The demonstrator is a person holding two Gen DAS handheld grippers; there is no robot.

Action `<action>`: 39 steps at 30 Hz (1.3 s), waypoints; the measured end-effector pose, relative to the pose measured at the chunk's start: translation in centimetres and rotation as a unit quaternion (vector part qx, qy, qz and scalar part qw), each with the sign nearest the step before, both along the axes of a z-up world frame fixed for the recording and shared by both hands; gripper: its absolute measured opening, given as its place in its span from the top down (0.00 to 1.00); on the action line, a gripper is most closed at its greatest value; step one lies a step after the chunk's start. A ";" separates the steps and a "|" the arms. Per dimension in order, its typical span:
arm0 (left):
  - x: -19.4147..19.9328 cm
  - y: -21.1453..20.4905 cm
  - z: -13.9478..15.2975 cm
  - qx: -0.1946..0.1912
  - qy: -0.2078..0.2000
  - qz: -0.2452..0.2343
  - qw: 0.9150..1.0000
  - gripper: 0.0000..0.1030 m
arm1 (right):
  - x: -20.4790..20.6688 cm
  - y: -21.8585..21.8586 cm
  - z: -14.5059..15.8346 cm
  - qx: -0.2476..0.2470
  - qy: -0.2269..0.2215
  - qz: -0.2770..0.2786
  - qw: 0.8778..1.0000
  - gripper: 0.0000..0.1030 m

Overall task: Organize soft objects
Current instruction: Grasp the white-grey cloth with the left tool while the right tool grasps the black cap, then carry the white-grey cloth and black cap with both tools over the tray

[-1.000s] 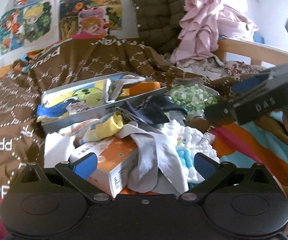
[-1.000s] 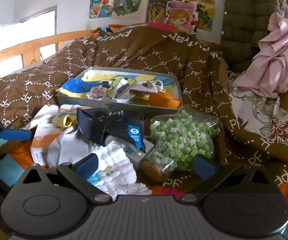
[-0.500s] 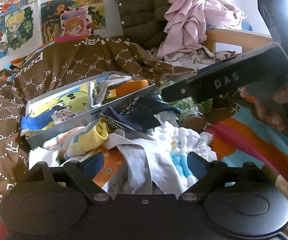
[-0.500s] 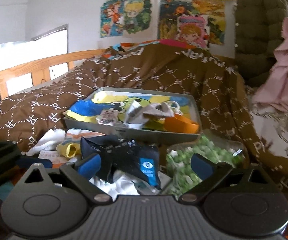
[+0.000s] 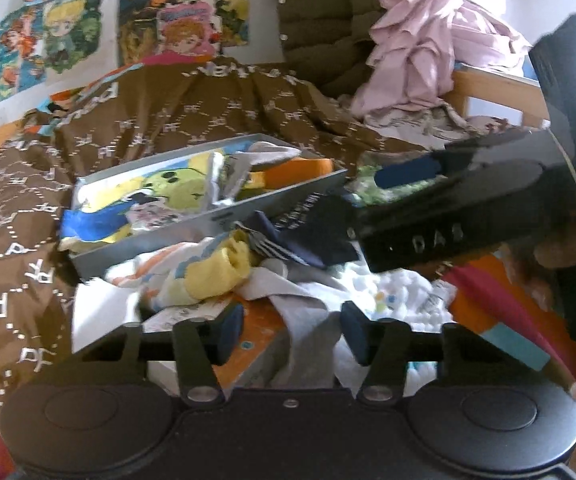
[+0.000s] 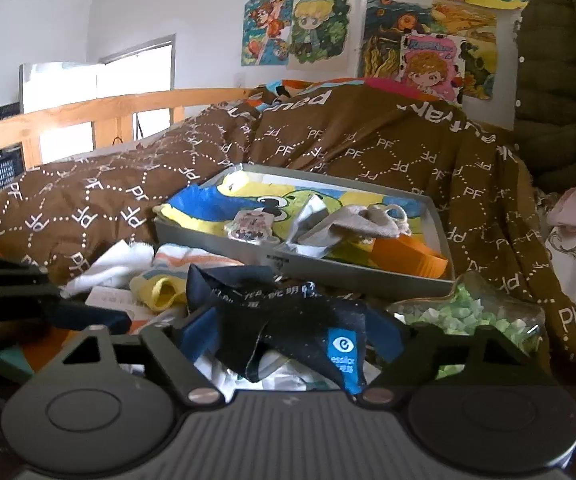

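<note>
A shallow grey rectangular box [image 6: 372,276] was seen lying on a brown quilt printed with white dotted "PF" diamonds [image 6: 99,208], and in it were held a yellow, green and blue cartoon-print cloth [image 6: 223,204], a crumpled beige sock [image 6: 368,220] and a folded orange item [image 6: 412,258]. In front of the box a heap of soft things was piled: a rolled yellow sock [image 5: 215,272], a dark navy cloth pouch with a blue label [image 6: 296,332], a grey cloth [image 5: 300,308] and a white fluffy fabric with coloured spots [image 5: 400,288], partly over an orange and white carton [image 5: 255,344]. The left gripper [image 5: 292,334] was positioned low over the heap, its jaws partly open, with the grey cloth draped between the blue pads and not clamped. The right gripper [image 6: 292,338] was set at the navy pouch, its jaws wide apart with the fabric lying between them; whether the pads touched it could not be told. A clear bag of pale green pieces [image 6: 476,320] was found just right of the pouch. Cartoon posters [image 6: 316,28] were seen on the wall
</note>
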State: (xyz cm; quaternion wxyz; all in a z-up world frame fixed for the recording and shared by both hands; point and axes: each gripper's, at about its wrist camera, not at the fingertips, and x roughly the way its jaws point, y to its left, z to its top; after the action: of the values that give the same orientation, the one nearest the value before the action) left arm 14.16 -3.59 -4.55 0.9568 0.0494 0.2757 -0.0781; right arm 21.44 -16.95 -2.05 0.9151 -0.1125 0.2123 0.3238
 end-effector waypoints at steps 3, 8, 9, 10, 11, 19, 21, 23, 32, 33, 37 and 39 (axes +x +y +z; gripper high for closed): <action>-0.1 0.1 0.2 -0.001 -0.002 0.008 1.000 0.57 | 0.1 0.2 -0.2 -0.003 0.002 0.001 1.000 0.27; 0.0 0.1 0.2 -0.002 0.006 0.009 1.000 0.70 | 0.2 0.1 -0.5 -0.012 0.004 -0.005 1.000 0.45; 0.0 0.2 0.2 -0.003 0.005 0.010 1.000 0.73 | 0.3 0.1 -0.5 -0.013 0.004 -0.007 1.000 0.49; 0.0 0.2 0.2 -0.003 0.005 0.011 1.000 0.74 | 0.3 0.1 -0.6 -0.013 0.006 -0.008 1.000 0.50; 0.0 0.2 0.2 -0.004 0.005 0.011 1.000 0.78 | 0.4 0.1 -0.6 -0.013 0.007 -0.009 1.000 0.54; -0.1 0.8 0.4 -0.022 0.014 0.017 1.000 0.89 | 0.3 0.0 -0.6 -0.024 0.007 -0.014 1.000 0.76; -0.1 0.8 0.5 -0.027 0.019 0.017 0.999 0.91 | 0.3 0.0 -0.5 -0.026 0.007 -0.018 0.999 0.80; -0.2 0.8 0.7 -0.030 0.023 0.017 0.999 0.92 | 0.2 -0.2 -0.4 -0.027 0.004 -0.023 0.999 0.84; -1.5 -0.4 2.0 -0.019 0.035 -0.007 0.999 0.96 | 0.3 -1.8 0.8 0.003 0.025 -0.032 0.999 0.90; -1.7 -0.6 2.1 -0.017 0.036 -0.010 0.999 0.96 | 0.4 -2.0 0.9 0.009 0.034 -0.031 0.999 0.90; -2.3 -1.0 2.9 -0.009 0.036 -0.016 0.999 0.96 | 0.2 -2.9 1.3 0.027 0.054 -0.029 0.998 0.93; -2.5 -1.0 3.2 -0.008 0.039 -0.012 0.999 0.96 | -0.3 -3.4 1.6 0.030 0.055 -0.030 0.998 0.95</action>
State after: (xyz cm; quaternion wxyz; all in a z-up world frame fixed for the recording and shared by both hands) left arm 11.65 -4.62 -1.36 0.9447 0.0425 0.3115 -0.0937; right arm 21.18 -20.30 -0.47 0.9143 -0.0606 0.2553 0.3085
